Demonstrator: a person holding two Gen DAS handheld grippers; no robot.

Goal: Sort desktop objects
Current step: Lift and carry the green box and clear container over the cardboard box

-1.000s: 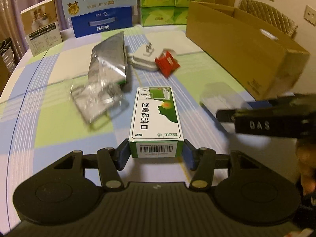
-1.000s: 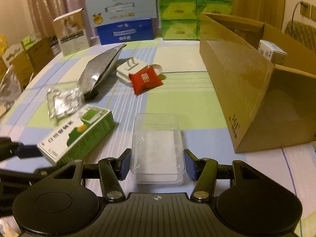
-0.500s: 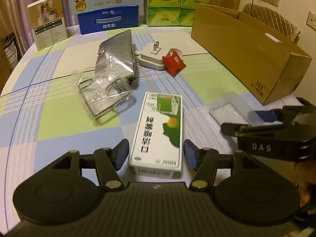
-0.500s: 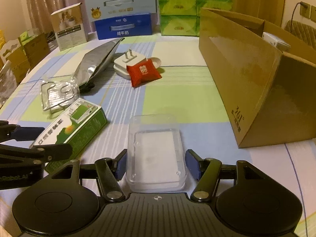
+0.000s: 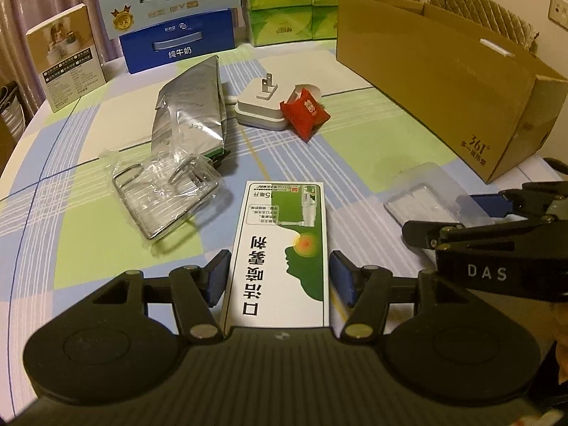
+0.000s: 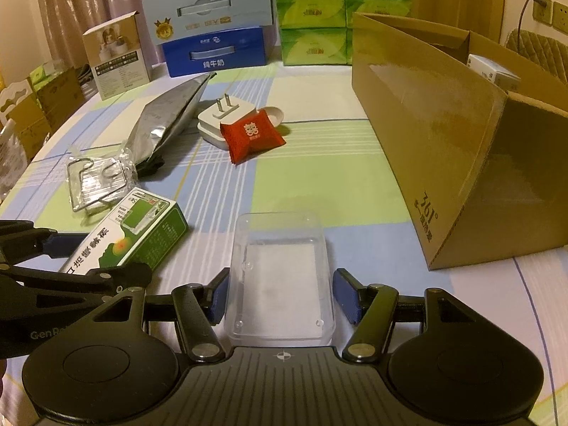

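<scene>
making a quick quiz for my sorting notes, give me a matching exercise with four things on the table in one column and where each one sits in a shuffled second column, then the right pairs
Things
1. green and white cardboard spray box
2. clear plastic rectangular case
3. red square sachet
4. small white carton

Places
A. inside the big brown cardboard box
B. between the left gripper fingers, flat on the table
C. leaning on the white plug adapter
D. between the right gripper fingers, flat on the table

Pairs: 1-B, 2-D, 3-C, 4-A
</scene>
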